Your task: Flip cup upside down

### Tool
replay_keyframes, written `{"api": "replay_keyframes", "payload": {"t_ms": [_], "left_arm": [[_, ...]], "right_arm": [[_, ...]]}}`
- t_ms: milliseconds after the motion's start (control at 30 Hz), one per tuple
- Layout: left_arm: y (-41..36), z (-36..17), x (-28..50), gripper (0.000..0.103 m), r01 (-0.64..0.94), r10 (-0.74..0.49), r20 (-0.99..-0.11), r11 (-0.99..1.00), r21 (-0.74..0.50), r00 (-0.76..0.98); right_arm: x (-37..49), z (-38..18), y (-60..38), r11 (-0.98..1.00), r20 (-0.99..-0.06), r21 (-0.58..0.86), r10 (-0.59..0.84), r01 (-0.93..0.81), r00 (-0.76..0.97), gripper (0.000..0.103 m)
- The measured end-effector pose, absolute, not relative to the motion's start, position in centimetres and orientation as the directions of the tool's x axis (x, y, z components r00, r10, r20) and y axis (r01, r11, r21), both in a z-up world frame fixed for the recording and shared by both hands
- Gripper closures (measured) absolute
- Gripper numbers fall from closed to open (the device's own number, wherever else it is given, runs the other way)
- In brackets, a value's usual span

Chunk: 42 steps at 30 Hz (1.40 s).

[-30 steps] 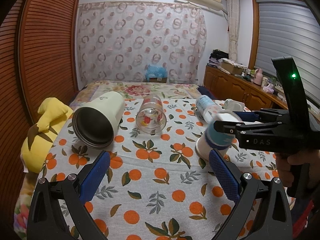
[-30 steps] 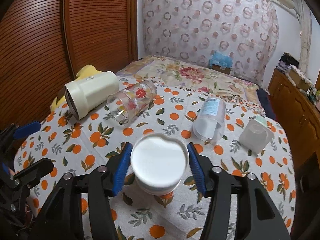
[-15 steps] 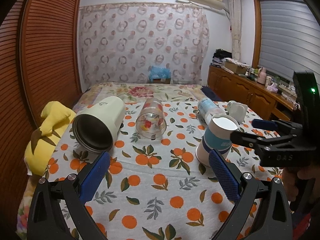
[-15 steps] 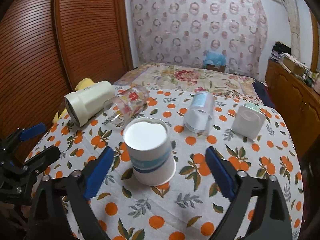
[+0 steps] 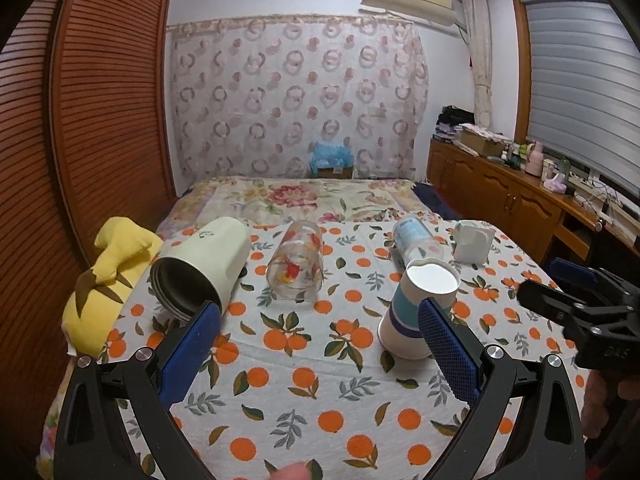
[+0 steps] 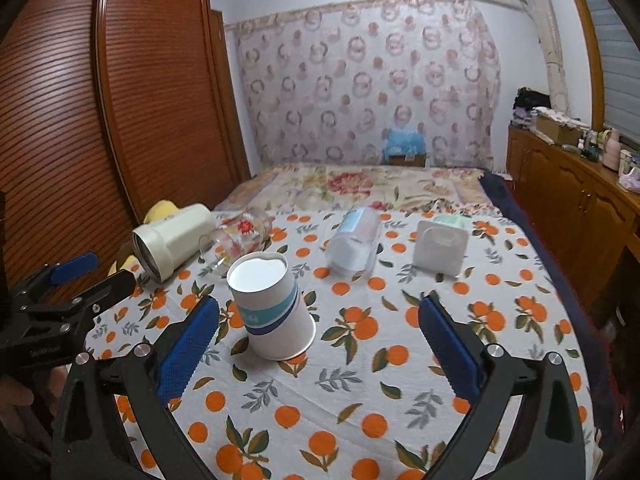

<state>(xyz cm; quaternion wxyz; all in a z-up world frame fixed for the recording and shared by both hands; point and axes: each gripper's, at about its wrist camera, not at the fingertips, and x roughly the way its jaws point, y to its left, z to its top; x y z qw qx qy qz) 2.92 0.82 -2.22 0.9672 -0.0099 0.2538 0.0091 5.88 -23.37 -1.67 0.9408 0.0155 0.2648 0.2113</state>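
Note:
A white paper cup with blue bands point(image 6: 272, 308) stands upside down on the orange-print tablecloth point(image 6: 360, 392), its flat base up. It also shows in the left wrist view point(image 5: 420, 308), partly behind my left gripper's right finger. My right gripper point(image 6: 320, 352) is open and empty, back from the cup, which stands near its left finger point(image 6: 188, 348). My left gripper point(image 5: 320, 356) is open and empty, low over the near cloth. The right gripper also shows at the right edge of the left wrist view point(image 5: 580, 308).
Lying on their sides on the cloth: a cream tumbler point(image 5: 204, 268), a printed glass point(image 5: 296, 268), a clear plastic cup point(image 5: 416, 240) and a white square container point(image 5: 472, 240). A yellow plush toy point(image 5: 104, 280) sits at the left edge. A wooden cabinet point(image 5: 520, 204) stands at right.
My right gripper opened, let go of the paper cup and drew back. The cup now stands upside down on the cloth. Both views have pulled back and risen.

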Motion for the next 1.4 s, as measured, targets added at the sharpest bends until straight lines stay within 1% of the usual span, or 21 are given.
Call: {"api": "replay_keyframes", "payload": {"t_ms": [167,367,667,1400], "left_arm": [[0.3,-1.9,2.7,0.008,-0.030,0.021,-0.492,0.999,-0.011,0.871],[0.0,-1.8,2.3,0.008,-0.023,0.014,-0.483,1.000,-0.013,0.875],[-0.1,-1.4,1.8,0.008,-0.025,0.015,-0.466,1.000,-0.015,0.885],[-0.2,-1.3,1.7,0.008,-0.025,0.015,-0.465,1.000,-0.014,0.885]], "right_arm": [[4.5,-1.0,-24.5,0.915,-0.449,0.128,0.398,-0.383,0.800,0.003],[3.6,-0.6,-25.0,0.916,-0.428,0.126,0.397,-0.381,0.812,0.003],[3.3,-0.5,-25.0,0.916,-0.422,0.126,0.397,-0.381,0.815,0.003],[3.1,-0.4,-24.9,0.916,-0.420,0.126,0.397,-0.381,0.816,0.003]]}}
